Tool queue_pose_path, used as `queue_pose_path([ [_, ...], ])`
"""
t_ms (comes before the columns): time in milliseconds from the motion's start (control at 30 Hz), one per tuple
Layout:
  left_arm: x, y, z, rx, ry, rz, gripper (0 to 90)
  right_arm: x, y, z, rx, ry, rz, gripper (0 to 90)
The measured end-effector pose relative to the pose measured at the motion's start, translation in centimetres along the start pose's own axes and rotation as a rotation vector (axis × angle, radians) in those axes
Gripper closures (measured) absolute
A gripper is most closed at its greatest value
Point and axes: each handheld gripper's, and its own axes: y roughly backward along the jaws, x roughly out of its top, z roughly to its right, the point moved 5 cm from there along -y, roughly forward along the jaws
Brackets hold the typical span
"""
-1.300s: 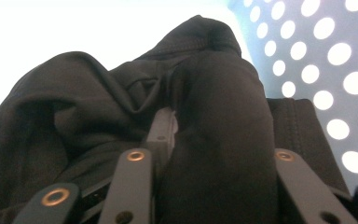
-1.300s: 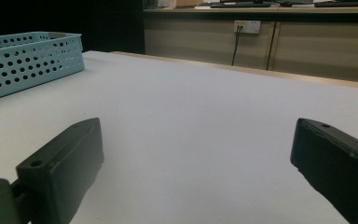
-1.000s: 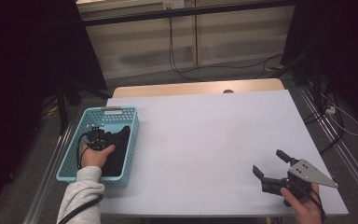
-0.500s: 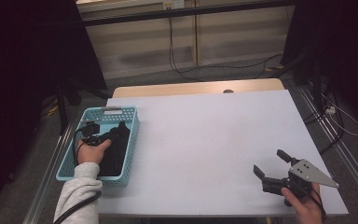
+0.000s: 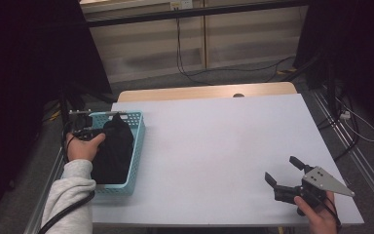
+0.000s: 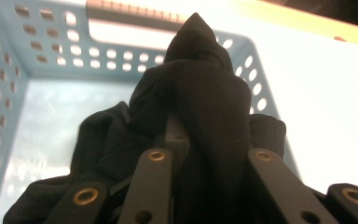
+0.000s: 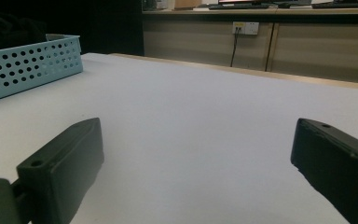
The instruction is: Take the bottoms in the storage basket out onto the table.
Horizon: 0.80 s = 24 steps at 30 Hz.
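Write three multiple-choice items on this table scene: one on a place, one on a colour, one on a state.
1. Where does the black cloth lie?
A. mid-table
B. in the basket
C. on the floor

2. What colour is the basket?
A. light blue
B. red
C. yellow

3. How does the right hand-held gripper stand?
A. shut on the cloth
B. shut on the basket
C. open, with nothing between its jaws

Key:
1 B, the high view shows the cloth inside the basket at the table's left edge, pinched by the left hand-held gripper.
2 A, its perforated walls are light blue.
3 C, the right gripper view shows bare table between wide-apart jaws.
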Motion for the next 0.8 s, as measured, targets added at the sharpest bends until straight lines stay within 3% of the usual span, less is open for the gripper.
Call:
queue_pose_path([
  [100,1.0,0.8,0.4,-0.009,0.005,0.017,78.6,0.0,0.0,0.0,0.0,0.0,-0.001,1.6],
  [267,1.9,1.5,0.7,-0.004,-0.041,0.044,78.2,0.0,0.0,0.0,0.002,0.001,-0.001,1.6],
  [367,1.1,0.8,0.2,-0.003,-0.045,0.043,77.6,0.0,0.0,0.0,0.005,0.001,-0.002,1.6],
  [433,0.2,0.2,-0.7,0.024,-0.064,0.057,76.3,0.0,0.0,-0.1,0.006,0.001,-0.003,1.6],
  [500,-1.0,-0.5,-1.5,0.026,-0.053,0.048,73.5,0.0,0.0,-0.1,0.007,0.001,-0.004,1.6],
  [600,-2.5,-1.4,-2.2,0.032,-0.098,0.023,65.5,-0.1,0.0,0.0,0.008,0.0,-0.004,1.6],
  [733,-3.9,-2.0,-3.0,0.06,-0.134,-0.005,47.1,-0.1,0.0,0.0,0.007,-0.002,-0.003,1.6],
  [767,-4.1,-2.2,-3.3,0.066,-0.148,0.003,40.0,-0.1,0.0,0.0,0.007,-0.002,-0.003,1.6],
  [800,-4.3,-2.3,-3.6,0.076,-0.16,0.005,25.3,-0.1,0.0,-0.1,0.008,0.0,-0.005,1.6],
])
